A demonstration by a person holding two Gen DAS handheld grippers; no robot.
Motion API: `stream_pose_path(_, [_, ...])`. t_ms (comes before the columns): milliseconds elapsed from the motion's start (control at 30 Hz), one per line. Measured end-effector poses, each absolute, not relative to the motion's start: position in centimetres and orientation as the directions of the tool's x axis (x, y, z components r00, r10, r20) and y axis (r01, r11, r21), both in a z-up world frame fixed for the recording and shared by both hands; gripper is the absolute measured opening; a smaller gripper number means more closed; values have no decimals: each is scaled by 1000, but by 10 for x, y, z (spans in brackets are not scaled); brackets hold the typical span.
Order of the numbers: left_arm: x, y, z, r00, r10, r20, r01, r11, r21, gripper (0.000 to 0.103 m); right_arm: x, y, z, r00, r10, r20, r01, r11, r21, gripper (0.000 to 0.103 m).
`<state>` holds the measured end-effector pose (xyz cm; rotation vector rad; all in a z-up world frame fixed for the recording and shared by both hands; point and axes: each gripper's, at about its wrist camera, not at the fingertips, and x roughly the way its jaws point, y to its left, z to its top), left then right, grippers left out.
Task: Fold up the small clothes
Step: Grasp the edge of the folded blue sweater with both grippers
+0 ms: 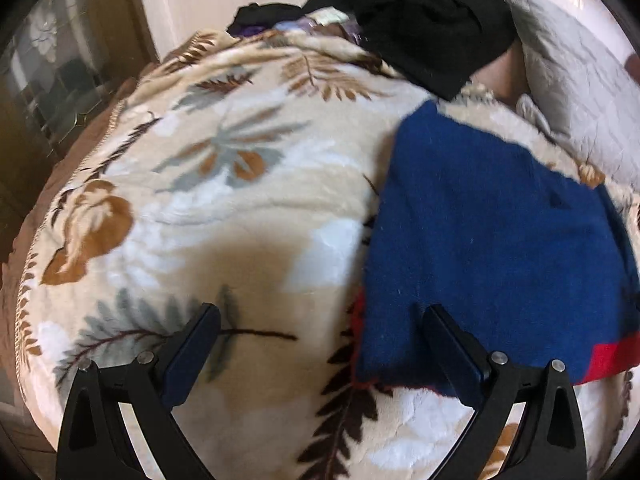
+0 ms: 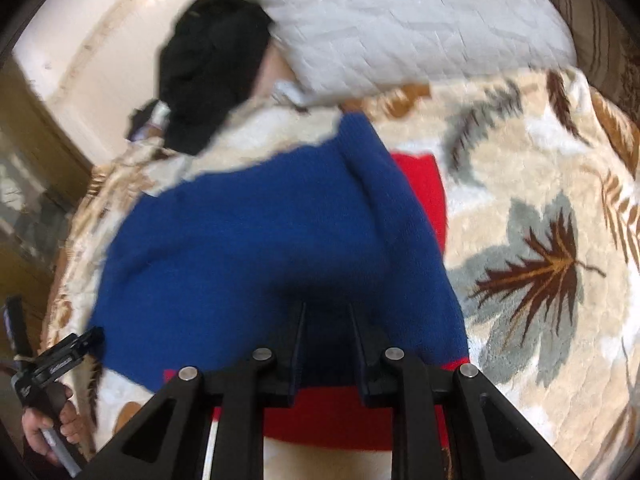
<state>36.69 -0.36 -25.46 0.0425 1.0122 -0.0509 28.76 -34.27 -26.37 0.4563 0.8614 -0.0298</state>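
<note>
A small blue knit garment with red trim lies on a leaf-patterned blanket. In the left wrist view my left gripper is open and empty, its right finger just over the garment's near left corner. In the right wrist view the garment fills the middle, with a red part showing at its right side. My right gripper has its jaws narrowly apart over the garment's near red hem; whether cloth is pinched between them does not show.
A heap of black clothes lies at the far end of the bed beside a grey-white pillow. A wooden cabinet with a glass door stands to the left. The left gripper and the hand holding it show at the lower left.
</note>
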Motion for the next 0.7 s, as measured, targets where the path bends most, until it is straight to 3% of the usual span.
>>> stream_pose_path(267, [339, 31, -245, 502, -103, -859, 16, 994, -110, 101, 256, -296, -223, 790, 211, -575, 39, 920, 390, 28])
stream_pose_path(333, [332, 34, -249, 469, -193, -862, 28, 979, -203, 101, 246, -291, -214, 828, 206, -521, 12, 923, 384, 44])
stream_pose_path(367, [330, 34, -252, 454, -230, -861, 28, 969, -244, 100, 239, -288, -208, 855, 189, -482, 9, 925, 379, 78])
stream_pose_path(400, [328, 34, -254, 448, -247, -859, 22, 964, -266, 100, 230, -286, -202, 889, 167, -427, 9, 925, 380, 96])
stream_pose_path(467, [326, 30, -258, 442, -284, -851, 16, 951, -309, 94, 211, -285, -193, 944, 143, -297, -19, 923, 385, 98])
stream_pose_path(500, [326, 26, -260, 437, -307, -845, 21, 943, -331, 80, 206, -285, -190, 955, 130, -267, -22, 927, 375, 98])
stream_pose_path(567, [328, 18, -265, 411, -371, -833, 41, 920, -390, 66, 206, -285, -186, 957, 119, -266, -13, 930, 368, 98])
stream_pose_path(633, [331, 10, -271, 386, -400, -831, 38, 907, -419, 66, 208, -289, -190, 955, 98, -279, 14, 927, 376, 97])
stream_pose_path(700, [336, 7, -277, 388, -394, -833, 14, 906, -422, 66, 219, -296, -196, 932, 85, -352, 60, 922, 381, 95])
